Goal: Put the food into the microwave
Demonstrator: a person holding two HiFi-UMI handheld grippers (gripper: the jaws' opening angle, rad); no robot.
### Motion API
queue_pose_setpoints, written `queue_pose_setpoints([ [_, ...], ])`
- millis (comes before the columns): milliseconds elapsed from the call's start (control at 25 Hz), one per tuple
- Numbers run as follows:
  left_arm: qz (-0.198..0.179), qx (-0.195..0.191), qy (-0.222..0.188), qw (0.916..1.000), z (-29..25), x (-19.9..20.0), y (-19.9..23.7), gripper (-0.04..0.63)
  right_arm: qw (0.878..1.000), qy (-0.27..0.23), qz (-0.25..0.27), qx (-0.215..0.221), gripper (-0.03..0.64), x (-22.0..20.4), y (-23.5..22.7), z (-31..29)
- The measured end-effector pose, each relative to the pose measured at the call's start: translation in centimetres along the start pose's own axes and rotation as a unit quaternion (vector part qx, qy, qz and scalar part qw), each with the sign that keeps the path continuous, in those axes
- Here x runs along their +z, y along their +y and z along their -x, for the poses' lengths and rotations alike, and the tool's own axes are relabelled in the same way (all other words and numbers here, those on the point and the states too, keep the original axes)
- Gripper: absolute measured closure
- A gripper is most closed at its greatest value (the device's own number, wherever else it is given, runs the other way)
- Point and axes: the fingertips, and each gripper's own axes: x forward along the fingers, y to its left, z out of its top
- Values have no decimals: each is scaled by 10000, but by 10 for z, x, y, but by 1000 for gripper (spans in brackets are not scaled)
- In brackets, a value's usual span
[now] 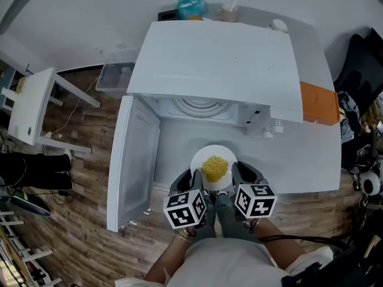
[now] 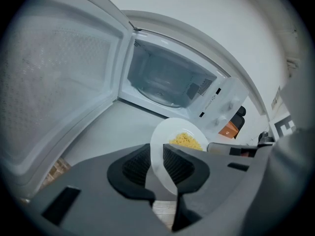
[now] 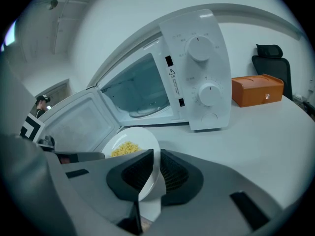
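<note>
Surveying the room from the head view: wooden floor, white wall, and a white table carrying a white microwave. A small white side table stands well apart at the left, and a clear plastic bin sits on the floor near the microwave's left rear corner. An orange box rests on the table just beside the microwave's right side. A black chair is visible behind the box in the right gripper view.

The microwave door stands fully open, hinged at the left. Its cavity holds only the glass turntable. The control panel carries two round knobs, upper and lower.

A white plate is positioned over the table in front of the open cavity, outside the oven. It carries a small heap of yellow food at its centre. Contact between plate and table cannot be determined.

The left gripper has its jaws narrowed onto the plate's near-left rim, with the ribbed pads against both faces. The right gripper is likewise clamped on the near-right rim. Both grippers sit side by side, their marker cubes toward the person.
</note>
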Motion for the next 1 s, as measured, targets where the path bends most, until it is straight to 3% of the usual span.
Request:
queue_pose_setpoints([
  [1000, 9, 164, -594, 9981, 14, 70, 5, 512, 9976, -440, 439, 295, 561, 67, 35, -6],
])
